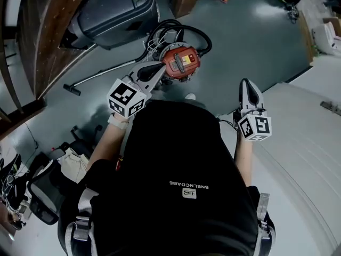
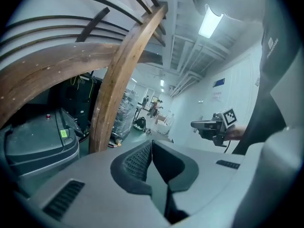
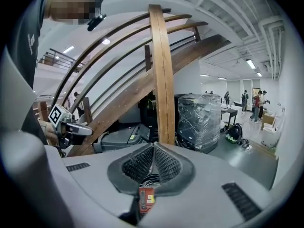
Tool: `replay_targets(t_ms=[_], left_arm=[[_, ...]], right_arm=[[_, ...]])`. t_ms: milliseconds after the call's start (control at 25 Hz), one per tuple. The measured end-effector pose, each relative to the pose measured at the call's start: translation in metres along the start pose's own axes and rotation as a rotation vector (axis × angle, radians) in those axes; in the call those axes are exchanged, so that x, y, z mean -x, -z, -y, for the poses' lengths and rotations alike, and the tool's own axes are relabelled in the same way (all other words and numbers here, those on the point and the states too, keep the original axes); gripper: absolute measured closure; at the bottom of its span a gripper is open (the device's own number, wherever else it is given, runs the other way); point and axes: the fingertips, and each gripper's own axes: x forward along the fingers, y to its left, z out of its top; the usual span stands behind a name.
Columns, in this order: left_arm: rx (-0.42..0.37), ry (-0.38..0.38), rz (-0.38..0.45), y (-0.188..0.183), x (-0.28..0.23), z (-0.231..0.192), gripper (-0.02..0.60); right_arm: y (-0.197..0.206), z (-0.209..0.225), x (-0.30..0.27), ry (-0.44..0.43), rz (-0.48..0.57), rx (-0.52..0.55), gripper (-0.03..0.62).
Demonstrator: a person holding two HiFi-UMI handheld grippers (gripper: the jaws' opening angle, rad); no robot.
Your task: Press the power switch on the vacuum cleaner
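The vacuum cleaner [image 1: 181, 62] is a small red canister with a yellow label on its top, standing on the grey floor ahead of the person. In the head view my left gripper [image 1: 159, 69] is shut, its tip over the canister's left edge; whether it touches cannot be told. The left gripper view shows its jaws [image 2: 152, 146] closed and no vacuum. My right gripper [image 1: 246, 82] is shut, empty, to the right of the canister and well apart from it. Under its closed jaws [image 3: 153, 147] a strip of the red vacuum [image 3: 146, 198] shows.
A black hose [image 1: 186, 31] coils behind the canister and a wand [image 1: 101, 76] lies to its left. A large grey machine [image 1: 114, 9] and wooden stair beams [image 1: 48, 31] stand at the left. A wrapped pallet [image 3: 199, 120] is behind. Bags [image 1: 48, 185] lie lower left.
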Motion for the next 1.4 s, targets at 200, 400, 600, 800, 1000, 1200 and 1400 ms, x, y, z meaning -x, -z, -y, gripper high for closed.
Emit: replay_targets(t_ms=[200, 400, 600, 800, 1000, 1200, 1400], left_arm=[[-0.005, 0.028, -0.014, -0.005, 0.016, -0.037, 0.566], [-0.003, 0.025, -0.019, -0.004, 0.014, -0.033, 0.566], [0.031, -0.02, -0.016, -0.012, 0.003, -0.045, 0.566], [0.088, -0.08, -0.034, -0.012, -0.011, -0.06, 0.566], [0.153, -0.122, -0.063, -0.008, -0.026, -0.084, 0.566], [0.147, -0.175, -0.099, 0.006, -0.052, -0.059, 0.566], [0.158, -0.224, -0.137, 0.02, -0.069, -0.064, 0.566]], right_arm=[[-0.006, -0.021, -0.035, 0.011, -0.029, 0.024, 0.565], [0.003, -0.024, -0.055, -0.026, -0.086, 0.089, 0.565], [0.011, -0.017, -0.101, -0.095, -0.169, 0.11, 0.565], [0.033, -0.006, -0.151, -0.168, -0.279, 0.143, 0.565], [0.069, 0.003, -0.207, -0.227, -0.41, 0.202, 0.565], [0.139, 0.028, -0.216, -0.291, -0.501, 0.212, 0.565], [0.21, 0.03, -0.248, -0.363, -0.599, 0.227, 0.565]])
